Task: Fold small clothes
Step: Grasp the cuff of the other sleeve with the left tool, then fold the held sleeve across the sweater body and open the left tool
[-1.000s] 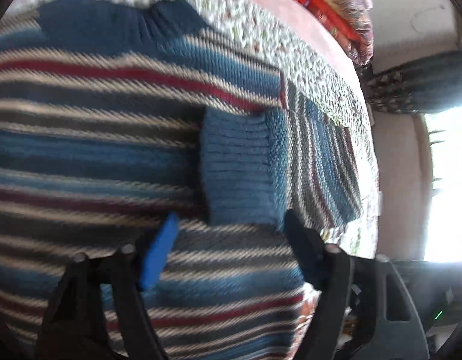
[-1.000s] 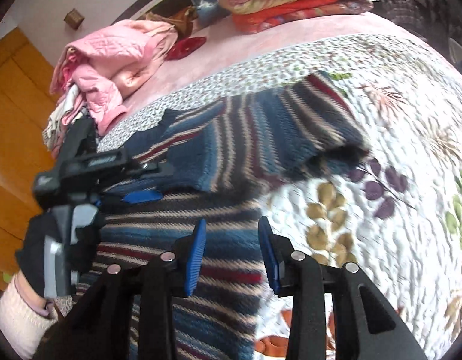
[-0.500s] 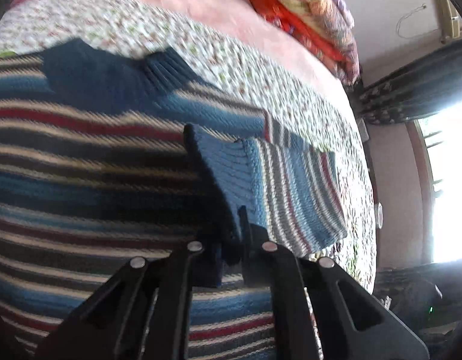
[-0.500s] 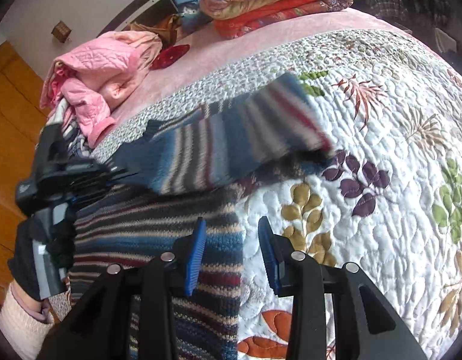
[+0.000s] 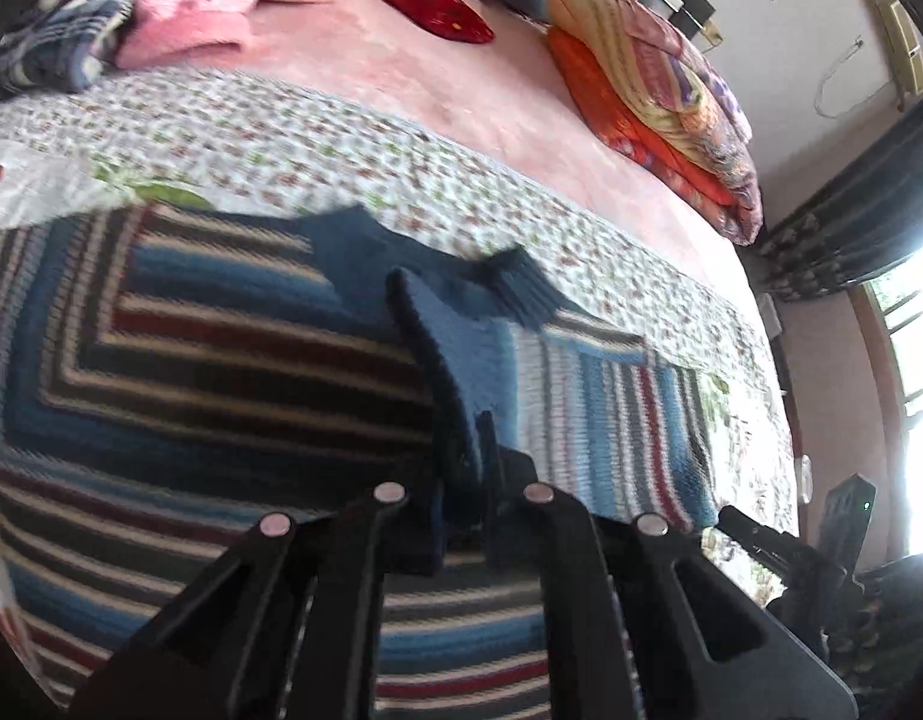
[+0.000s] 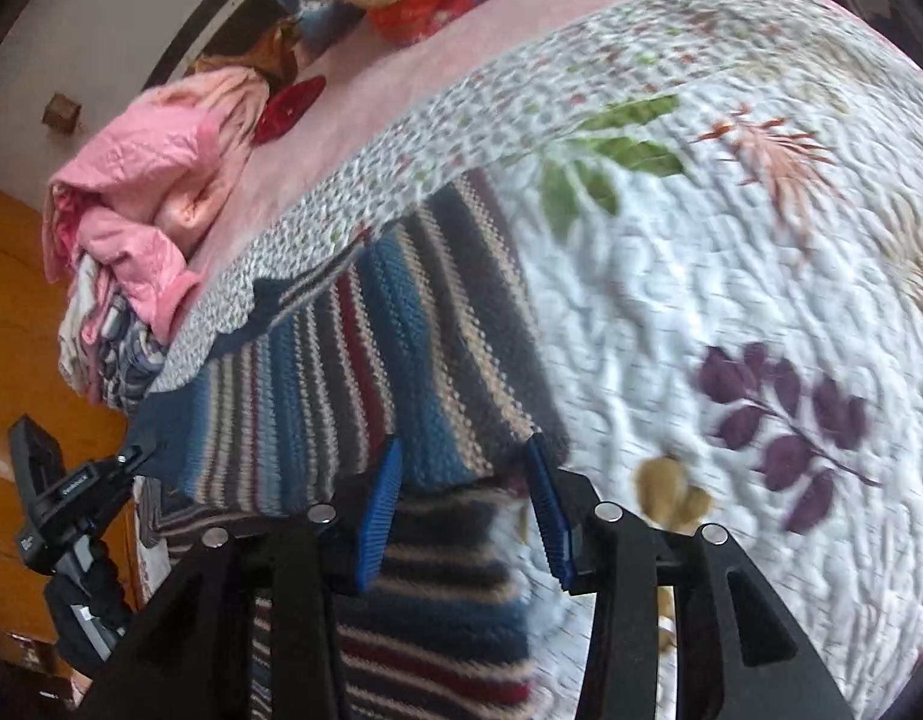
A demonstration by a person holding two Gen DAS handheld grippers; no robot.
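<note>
Folding the sleeve [image 5: 611, 420] inward across the striped sweater [image 5: 209, 372] on the bed quilt [image 6: 731, 276], left gripper [image 5: 470, 468] jaws clamp its cuff between them, right gripper [image 6: 467, 516] jaws stand wide just below the sleeve's fold; next, lay and release.

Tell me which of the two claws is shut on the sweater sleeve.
The left claw: it pinches the blue ribbed cuff of the striped sweater. The right claw stands open, gripping nothing.

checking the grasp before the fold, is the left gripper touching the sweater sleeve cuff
Touching. In the left wrist view the left gripper has its fingers shut on the blue sleeve cuff of the striped sweater.
</note>
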